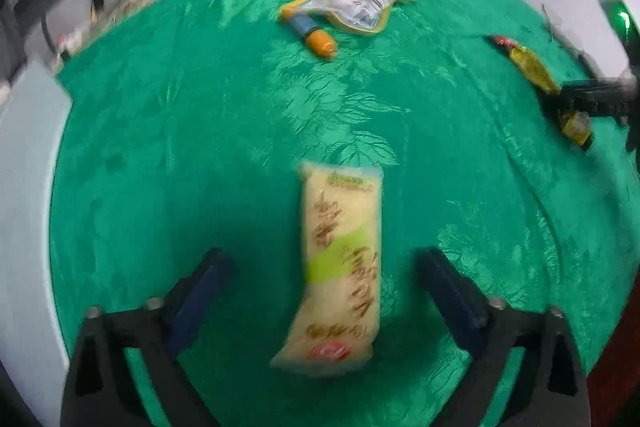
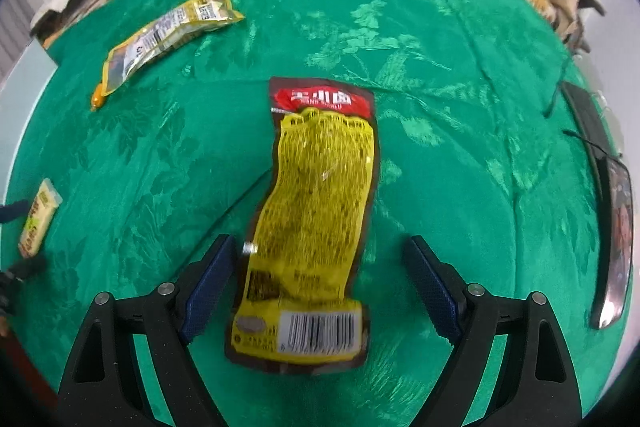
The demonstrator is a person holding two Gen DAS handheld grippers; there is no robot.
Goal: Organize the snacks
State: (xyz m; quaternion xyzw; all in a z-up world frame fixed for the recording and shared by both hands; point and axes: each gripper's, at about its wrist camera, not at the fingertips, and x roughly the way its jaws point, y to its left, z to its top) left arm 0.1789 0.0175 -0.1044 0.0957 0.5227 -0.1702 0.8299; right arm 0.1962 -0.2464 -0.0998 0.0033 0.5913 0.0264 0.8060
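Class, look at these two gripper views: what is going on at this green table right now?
A person is sorting snacks with two hand-held grippers. The left gripper hangs open over a cream snack packet lying between its fingers, untouched. The right gripper is open around a yellow and red packet, also not gripped. A yellow-edged pouch with an orange-capped tube lies farther back on the green tablecloth.

Left gripper (image 1: 322, 267): black angular plastic frame, dark blue textured pads, silver screw heads.
Right gripper (image 2: 320, 259): the same black frame, blue ribbed pads, silver round screws.
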